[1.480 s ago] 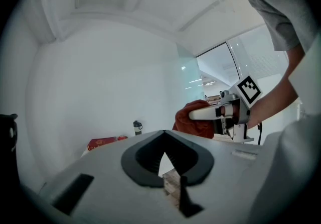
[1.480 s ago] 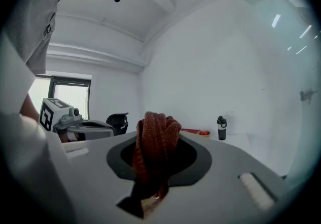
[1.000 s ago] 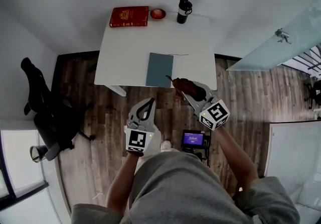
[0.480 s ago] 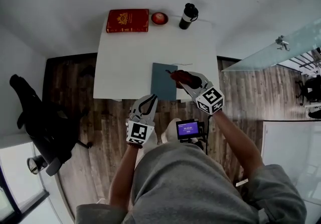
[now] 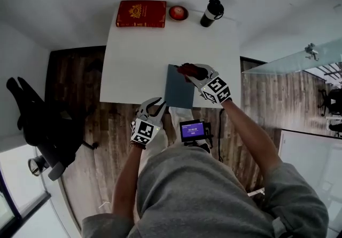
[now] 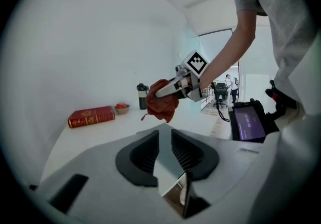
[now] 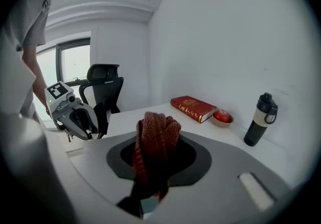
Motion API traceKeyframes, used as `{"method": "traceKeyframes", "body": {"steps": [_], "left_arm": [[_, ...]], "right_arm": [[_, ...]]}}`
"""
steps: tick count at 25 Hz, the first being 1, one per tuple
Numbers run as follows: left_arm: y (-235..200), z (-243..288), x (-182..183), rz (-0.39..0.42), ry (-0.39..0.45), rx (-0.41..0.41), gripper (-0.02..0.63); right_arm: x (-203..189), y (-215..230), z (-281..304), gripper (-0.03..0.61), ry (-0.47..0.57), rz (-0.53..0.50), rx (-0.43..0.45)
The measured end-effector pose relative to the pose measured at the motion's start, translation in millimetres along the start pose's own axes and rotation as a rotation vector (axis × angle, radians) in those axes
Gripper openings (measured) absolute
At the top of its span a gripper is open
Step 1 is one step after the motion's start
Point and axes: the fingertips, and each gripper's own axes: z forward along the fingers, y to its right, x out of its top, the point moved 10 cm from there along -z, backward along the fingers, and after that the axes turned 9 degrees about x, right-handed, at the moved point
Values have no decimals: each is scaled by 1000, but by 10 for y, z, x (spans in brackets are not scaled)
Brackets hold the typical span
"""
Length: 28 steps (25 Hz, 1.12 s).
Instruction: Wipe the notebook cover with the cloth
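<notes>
Nearest the person, a small screen device (image 5: 193, 131) sits below the tabletop's near edge, not part of the job. Left claw (image 5: 155, 106) hovers at the near edge of the white tabletop (image 5: 136, 55), just beside the near left corner of the notebook (image 5: 178, 92). Its jaws have just been opening and stand apart with nothing between them, only tabletop edge and floor showing through the gap. Judgement: it's placed there to pin the notebook so the cover doesn't slide under the wipe; contact not made as far as I can tell. Notebook is grey-blue, shut, lying flat at the near edge of the tabletop, a bit right of centre. Right claw (image 5: 193, 71) is over the notebook's far right corner, jaws clamped on a bunched rust-red cloth (image 5: 185, 68). The cloth bulges out past the jaw tips, so fabric should meet the cover first, not plastic. In the left gripper view the cloth hangs a little above the surface, touching not confirmed. Wipe stroke looks not begun; it probably starts at the far end and pulls toward the person. Along the far edge, well apart from the work: red book (image 5: 141, 14), small bowl (image 5: 178, 13) with something red in it, dark bottle (image 5: 212, 12). Black office chair (image 5: 32, 117) stands on the floor at left
</notes>
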Motion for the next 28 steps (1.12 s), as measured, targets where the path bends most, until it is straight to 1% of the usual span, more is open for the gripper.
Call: {"method": "traceKeyframes", "body": {"steps": [5, 9, 11, 15, 20, 22, 25, 27, 28], "left_arm": [[-26, 217, -224, 15, -91, -62, 123], [19, 309, -389, 36, -115, -159, 155], [49, 343, -433, 54, -124, -198, 163], [60, 421, -503, 64, -174, -210, 176], [49, 499, -615, 59, -250, -258, 207], [55, 522, -658, 60, -274, -273, 216], [37, 560, -707, 65, -301, -277, 213], [46, 586, -722, 87, -323, -278, 210], [55, 599, -724, 100, -332, -277, 194]], "right_arm": [[-148, 343, 344, 95, -44, 4, 38], [-307, 537, 585, 95, -94, 22, 71], [-383, 605, 676, 95, -111, 31, 72], [-550, 681, 825, 95, -152, 75, 81], [-676, 655, 1053, 101, -246, 109, 147], [-691, 611, 1094, 101, -271, 96, 163], [-695, 544, 1138, 101, -316, 36, 175], [-692, 509, 1161, 100, -347, 18, 176], [-691, 489, 1175, 100, -362, 12, 179]]}}
